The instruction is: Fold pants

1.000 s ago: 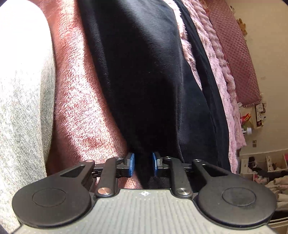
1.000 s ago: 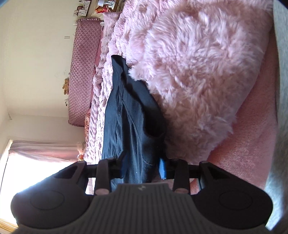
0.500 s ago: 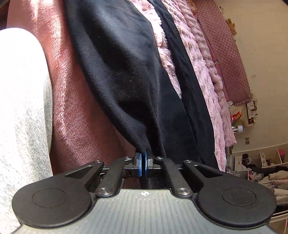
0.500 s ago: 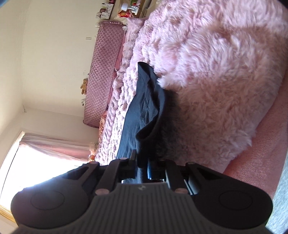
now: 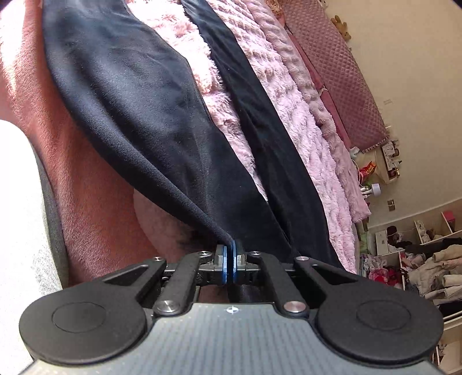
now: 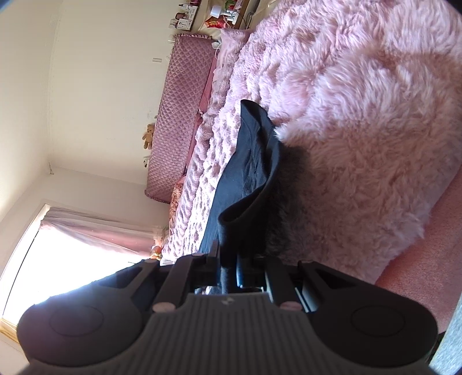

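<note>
Across pink bedding (image 5: 291, 95), pants (image 5: 150, 121) stretch away lengthwise.

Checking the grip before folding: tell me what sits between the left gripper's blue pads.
In the left wrist view, the left gripper is shut on an edge of the black pants; nothing else lies between.

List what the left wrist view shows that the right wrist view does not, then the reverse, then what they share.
Only the left wrist view: shelves piled with clothes, and the left gripper shut on a dark hem.

Only the right wrist view: a bright window with a pink curtain, and the right gripper shut on dark cloth.

Both: the black pants, the pink furry blanket, the quilted headboard and a small teddy bear.
</note>
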A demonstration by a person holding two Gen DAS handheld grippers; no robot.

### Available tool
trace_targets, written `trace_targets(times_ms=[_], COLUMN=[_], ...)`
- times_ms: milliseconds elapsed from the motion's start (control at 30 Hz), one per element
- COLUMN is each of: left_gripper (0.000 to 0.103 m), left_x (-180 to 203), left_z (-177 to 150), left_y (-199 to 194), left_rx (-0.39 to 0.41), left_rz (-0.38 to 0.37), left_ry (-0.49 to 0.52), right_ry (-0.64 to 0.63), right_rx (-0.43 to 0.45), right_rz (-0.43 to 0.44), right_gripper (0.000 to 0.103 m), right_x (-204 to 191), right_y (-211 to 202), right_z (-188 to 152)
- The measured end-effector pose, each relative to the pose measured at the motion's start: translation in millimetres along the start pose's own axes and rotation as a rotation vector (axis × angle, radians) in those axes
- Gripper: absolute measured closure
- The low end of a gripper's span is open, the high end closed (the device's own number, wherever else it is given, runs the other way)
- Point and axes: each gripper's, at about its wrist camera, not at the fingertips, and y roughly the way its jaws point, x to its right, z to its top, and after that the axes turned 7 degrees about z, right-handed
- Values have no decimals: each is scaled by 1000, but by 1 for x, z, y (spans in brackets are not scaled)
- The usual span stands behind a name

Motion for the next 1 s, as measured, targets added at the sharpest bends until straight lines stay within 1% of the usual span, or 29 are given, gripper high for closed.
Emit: trace_targets(times_ms=[100,233,333,467,500,567,600,667,733,800,933,1000], left_gripper=[100,100,100,100,100,100,100,100,100,100,100,100], left_x=[13,27,38,63,69,80,87,102,114,124,140,147], left_z=[7,21,33,50,55,66,72,84,95,105,123,130], left_y=[0,5,12,26,30,41,47,64,83,106,150,169], left_rx=[21,36,40,48,49,56,59,64,67,72,53,46], left_rz=[-12,-31,-37,-40,-44,-68,-78,-68,-55,-61,-41,-33], left_ry=[35,45,62,107,114,108,107,132,148,156,193,216], right_ry=[-12,-4,-5,-24,-21,27,67,94,73,63,87,76], right_rx=[-1,6,15,21,27,47,53,63,72,75,80,80], right_rz=[19,47,63,72,77,76,81,93,86,67,66,54], right_gripper=[98,98,98,98,98,98,98,98,98,98,98,98], right_x=[-4,-5,-8,-13,-13,-10,-7,-5,-8,-7,2,4], right_y=[5,14,22,39,45,58,67,85,103,123,158,171], right_z=[4,14,23,36,40,47,53,62,70,82,104,114])
